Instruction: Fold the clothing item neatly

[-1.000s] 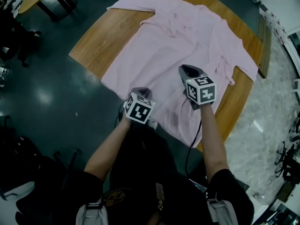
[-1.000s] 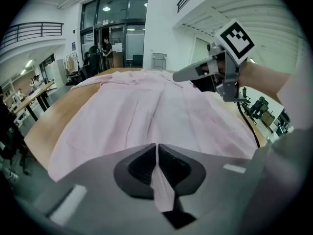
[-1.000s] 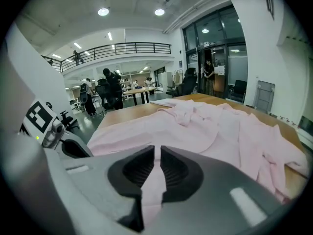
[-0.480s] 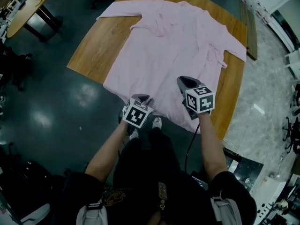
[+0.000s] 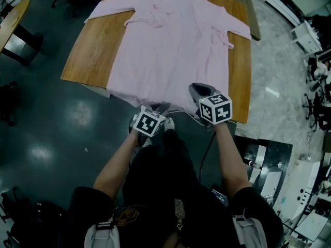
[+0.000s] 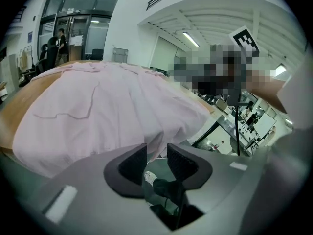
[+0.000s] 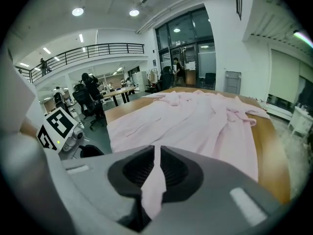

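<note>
Wooden desk (image 5: 83, 56) carried the pink shirt (image 5: 170, 45), spread flat with its hem hanging over the near edge. The right tongs (image 7: 156, 153) were clamped on that hem. The left tongs (image 6: 156, 155) had just been opening, pads apart, the hem at their tips but ungripped.

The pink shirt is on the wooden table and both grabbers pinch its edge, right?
Not both. Only the right gripper pinches the edge of the pink shirt; the left gripper has just been opening its jaws, which stand apart gripping nothing, as the left gripper view shows. The rest is right.
</note>
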Motion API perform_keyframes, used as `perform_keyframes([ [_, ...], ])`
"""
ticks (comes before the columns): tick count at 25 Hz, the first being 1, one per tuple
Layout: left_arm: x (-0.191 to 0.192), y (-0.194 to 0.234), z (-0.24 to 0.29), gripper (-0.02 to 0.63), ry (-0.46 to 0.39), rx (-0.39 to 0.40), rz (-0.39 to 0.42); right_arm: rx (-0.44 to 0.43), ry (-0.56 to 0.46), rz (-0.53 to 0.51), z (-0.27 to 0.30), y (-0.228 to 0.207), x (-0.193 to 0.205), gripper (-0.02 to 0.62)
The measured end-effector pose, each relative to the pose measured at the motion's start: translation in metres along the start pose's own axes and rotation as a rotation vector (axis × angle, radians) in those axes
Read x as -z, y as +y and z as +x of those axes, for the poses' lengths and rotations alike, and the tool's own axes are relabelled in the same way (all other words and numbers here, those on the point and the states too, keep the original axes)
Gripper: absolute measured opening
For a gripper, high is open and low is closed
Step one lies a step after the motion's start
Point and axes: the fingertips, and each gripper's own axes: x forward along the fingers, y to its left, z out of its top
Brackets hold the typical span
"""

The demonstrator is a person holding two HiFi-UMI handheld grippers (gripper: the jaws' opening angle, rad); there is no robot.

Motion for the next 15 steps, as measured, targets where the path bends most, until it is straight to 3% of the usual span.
perform_keyframes([
  [4, 0.004, -0.018, 0.004, 0.143, -0.025, 0.032, 0.042, 0.032, 0.017, 0.026, -0.011, 0.018, 0.025, 0.029],
  [8, -0.003, -0.025, 0.024, 0.143, -0.03, 0.01, 0.06, 0.073, 0.02, 0.063, -0.024, 0.023, 0.044, 0.029],
  [14, -0.006, -0.017, 0.049, 0.133, -0.012, -0.056, -0.026, 0.127, 0.034, 0.123, -0.063, 0.019, 0.082, 0.029],
  [15, -0.005, -0.018, 0.053, 0.075, -0.01, -0.055, -0.044, 0.136, 0.04, 0.136, -0.07, 0.013, 0.09, 0.029],
])
